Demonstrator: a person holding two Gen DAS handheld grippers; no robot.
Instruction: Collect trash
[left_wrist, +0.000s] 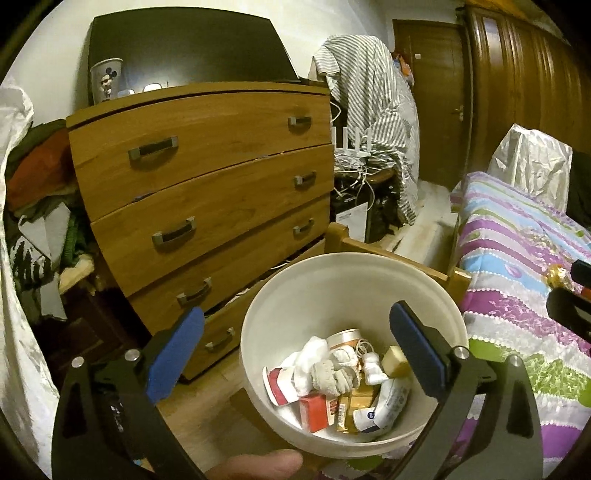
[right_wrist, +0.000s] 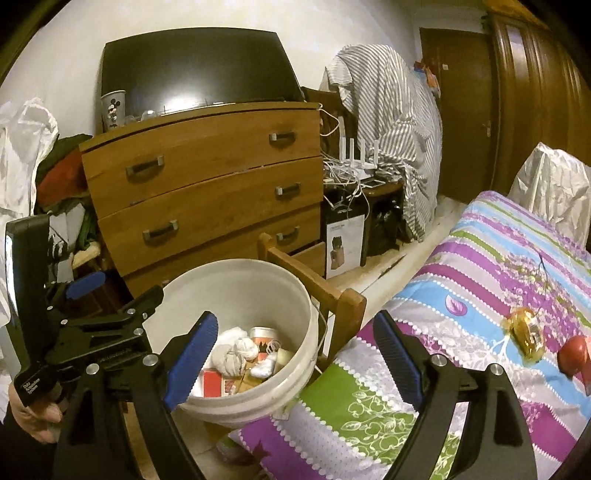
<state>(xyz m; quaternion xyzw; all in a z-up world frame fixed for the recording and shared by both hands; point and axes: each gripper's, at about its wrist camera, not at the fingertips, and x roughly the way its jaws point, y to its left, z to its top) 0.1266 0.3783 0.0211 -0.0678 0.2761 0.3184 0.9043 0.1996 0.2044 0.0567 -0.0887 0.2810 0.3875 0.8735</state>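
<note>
A white bucket (left_wrist: 354, 280) stands on a wooden chair (right_wrist: 343, 299) wedged between a chest of drawers (left_wrist: 207, 177) and a bed, and it is already partly filled with trash (left_wrist: 343, 376): balled white tissues, a red carton, a small jar, a squeezed tube and some yellow wrappers lie heaped on its bottom. Above the bucket's near rim hangs the left gripper (left_wrist: 299, 354), its blue-padded jaws spread wide with nothing between them but the view down into the bucket. Just to the bucket's right, over the edge of the striped purple, blue and green bedspread (right_wrist: 498, 266), the right gripper (right_wrist: 291, 358) also stands wide apart and grips nothing. Farther right of the bucket, two pieces lie on the bedspread: a crumpled golden wrapper (right_wrist: 524, 332) and, beside it, a red object (right_wrist: 572, 354) partly cut off at the frame's edge. Behind the bucket, the chest of drawers carries a dark television screen (right_wrist: 199, 70) and a paper cup (left_wrist: 105, 79). Beyond the chest, a striped cloth (left_wrist: 373, 110) drapes over furniture near a brown door (left_wrist: 436, 99).
</note>
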